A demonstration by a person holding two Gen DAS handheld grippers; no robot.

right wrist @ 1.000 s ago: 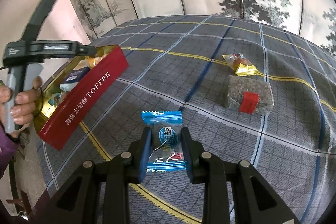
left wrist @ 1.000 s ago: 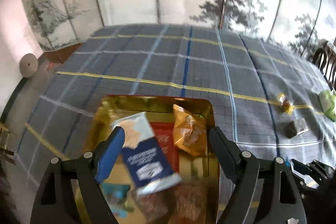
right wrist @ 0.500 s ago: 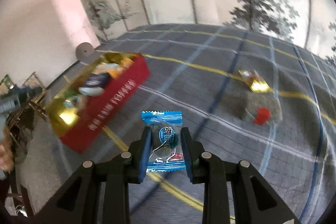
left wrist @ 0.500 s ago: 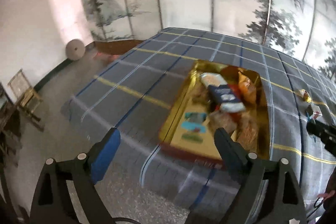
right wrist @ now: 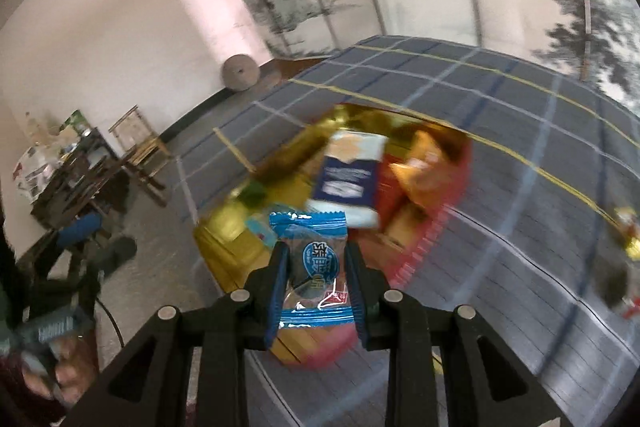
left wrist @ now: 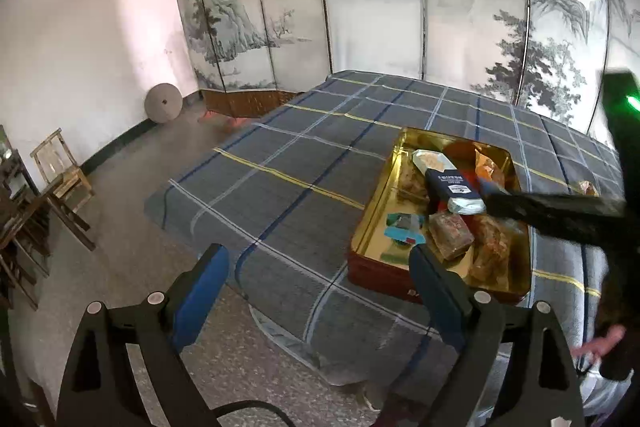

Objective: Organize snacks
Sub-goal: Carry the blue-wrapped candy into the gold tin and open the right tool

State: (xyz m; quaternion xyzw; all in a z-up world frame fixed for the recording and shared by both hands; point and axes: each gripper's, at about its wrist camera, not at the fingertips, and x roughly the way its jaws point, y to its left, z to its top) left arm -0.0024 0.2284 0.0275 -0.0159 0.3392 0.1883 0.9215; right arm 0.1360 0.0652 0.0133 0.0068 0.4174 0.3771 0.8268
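Note:
A gold-lined red tin [left wrist: 376, 211] holding several snack packets, among them a blue-and-white packet [left wrist: 448, 183], sits on the plaid-covered table [left wrist: 312, 155]. My left gripper [left wrist: 320, 287] is open and empty, back from the table's near edge and left of the tin. My right gripper [right wrist: 316, 267] is shut on a blue candy packet [right wrist: 316, 267] and holds it above the tin's near end [right wrist: 224, 239]. The right gripper's dark body [left wrist: 560, 215] crosses over the tin in the left wrist view.
A gold-wrapped snack [right wrist: 630, 227] and a dark packet [right wrist: 616, 283], both blurred, lie on the cloth to the right. A folding painted screen [left wrist: 400, 7] stands behind the table. Wooden chairs [left wrist: 60, 171] and a round stone [left wrist: 163, 103] are on the floor at left.
My right gripper has carried the blue candy packet left, from the open cloth to over the tin. My left gripper has pulled back and left, away from the tin.

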